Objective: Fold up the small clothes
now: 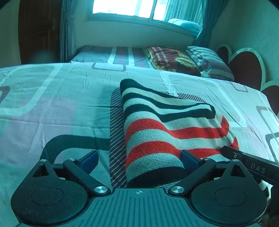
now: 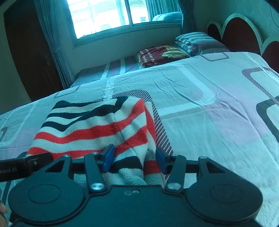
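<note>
Knit fabric: striped sweater (image 1: 167, 129) in black, white and red, folded into a bundle on the patterned bedsheet (image 1: 52, 108); centre and lower right of the left wrist view, lower left to centre of the right wrist view (image 2: 90, 129)
Writing: "DAS" in pale letters on the black bar at the lower right edge of the left wrist view; "Robot.AI" on the black bar at the lower left edge of the right wrist view; pale script on the dark red folded blanket (image 2: 160, 55) in the upper middle, too small to read in full
Edges: far edge of the near bed runs across the upper third of both views; second bed, pillow (image 1: 209, 61) and heart-shaped headboard (image 1: 245, 68) beyond, upper right; window (image 2: 108, 15) at the top
Open room: bare sheet fills the left half of the left wrist view and the right half of the right wrist view
Left gripper (image 1: 139, 161): jaws wide apart; one blue pad over bare sheet, the other against the sweater's near end; nothing clamped
Right gripper (image 2: 134, 159): jaws apart; a sweater fold lies between the blue pads, not squeezed
</note>
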Tool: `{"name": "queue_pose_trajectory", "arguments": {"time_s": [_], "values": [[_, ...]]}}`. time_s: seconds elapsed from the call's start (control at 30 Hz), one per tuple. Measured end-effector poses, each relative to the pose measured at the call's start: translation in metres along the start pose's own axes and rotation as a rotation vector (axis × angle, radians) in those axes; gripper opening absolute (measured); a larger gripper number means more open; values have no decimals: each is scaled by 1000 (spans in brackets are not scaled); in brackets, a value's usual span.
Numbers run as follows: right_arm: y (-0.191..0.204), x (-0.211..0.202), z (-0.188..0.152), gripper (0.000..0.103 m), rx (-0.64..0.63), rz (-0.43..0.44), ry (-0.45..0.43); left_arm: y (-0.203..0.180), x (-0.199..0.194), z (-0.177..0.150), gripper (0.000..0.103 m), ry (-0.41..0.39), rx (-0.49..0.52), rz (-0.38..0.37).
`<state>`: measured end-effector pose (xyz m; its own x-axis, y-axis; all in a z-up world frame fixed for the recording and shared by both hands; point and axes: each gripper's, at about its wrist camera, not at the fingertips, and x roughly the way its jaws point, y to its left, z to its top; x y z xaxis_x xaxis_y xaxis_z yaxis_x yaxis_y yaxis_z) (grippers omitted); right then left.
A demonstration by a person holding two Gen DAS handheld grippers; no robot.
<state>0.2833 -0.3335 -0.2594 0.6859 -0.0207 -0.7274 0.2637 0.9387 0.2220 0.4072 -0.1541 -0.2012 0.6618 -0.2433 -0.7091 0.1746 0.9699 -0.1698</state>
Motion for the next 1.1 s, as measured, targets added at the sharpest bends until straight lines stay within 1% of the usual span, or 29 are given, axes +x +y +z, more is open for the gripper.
{"name": "queue_pose_trajectory", "arguments": {"time_s": [0.07,0.13,0.2,0.3,0.33,0.37,0.43,0.47,0.5,0.53,0.57,0.6,0.67,0.73,0.83,0.93,1.1], "values": [[2,-6,2,49,-9,-10,3,0,-7,-1,99,-5,-4,1],[6,-18,3,49,-32,-19,-17,1,-16,-3,99,-16,-8,-4],[8,-31,2,48,-40,-8,-39,2,-26,-5,99,-21,-14,-12],[8,-54,-4,46,-42,4,-69,1,-40,-10,99,-41,-9,-14],[9,-60,-7,43,-43,7,-79,-1,-44,-12,99,-41,-1,-17],[9,-66,-9,40,-42,11,-90,-2,-46,-15,99,-38,8,-23],[11,-75,-16,40,-43,14,-112,-6,-47,-23,99,-22,28,-25],[12,-75,-19,40,-52,13,-109,-7,-44,-28,99,-10,37,-25],[14,-72,-23,39,-61,8,-88,-7,-40,-32,99,4,32,-28],[13,-67,-27,36,-63,0,-64,-5,-37,-35,99,13,18,-31],[12,-61,-31,35,-65,-12,-50,-4,-35,-38,99,15,5,-36],[12,-56,-33,35,-79,-29,-38,-3,-34,-38,99,16,3,-37],[13,-50,-35,37,-104,-42,-35,-6,-32,-39,103,13,26,-19],[12,-51,-32,38,-90,-40,-27,-8,-34,-39,103,19,27,-10],[12,-61,-30,38,-71,-29,-31,-11,-42,-40,103,20,48,-6],[11,-78,-35,38,-81,-32,-53,-11,-51,-45,103,20,73,-4],[13,-105,-51,38,-92,-39,-57,-4,-66,-59,103,24,52,-21]]}}
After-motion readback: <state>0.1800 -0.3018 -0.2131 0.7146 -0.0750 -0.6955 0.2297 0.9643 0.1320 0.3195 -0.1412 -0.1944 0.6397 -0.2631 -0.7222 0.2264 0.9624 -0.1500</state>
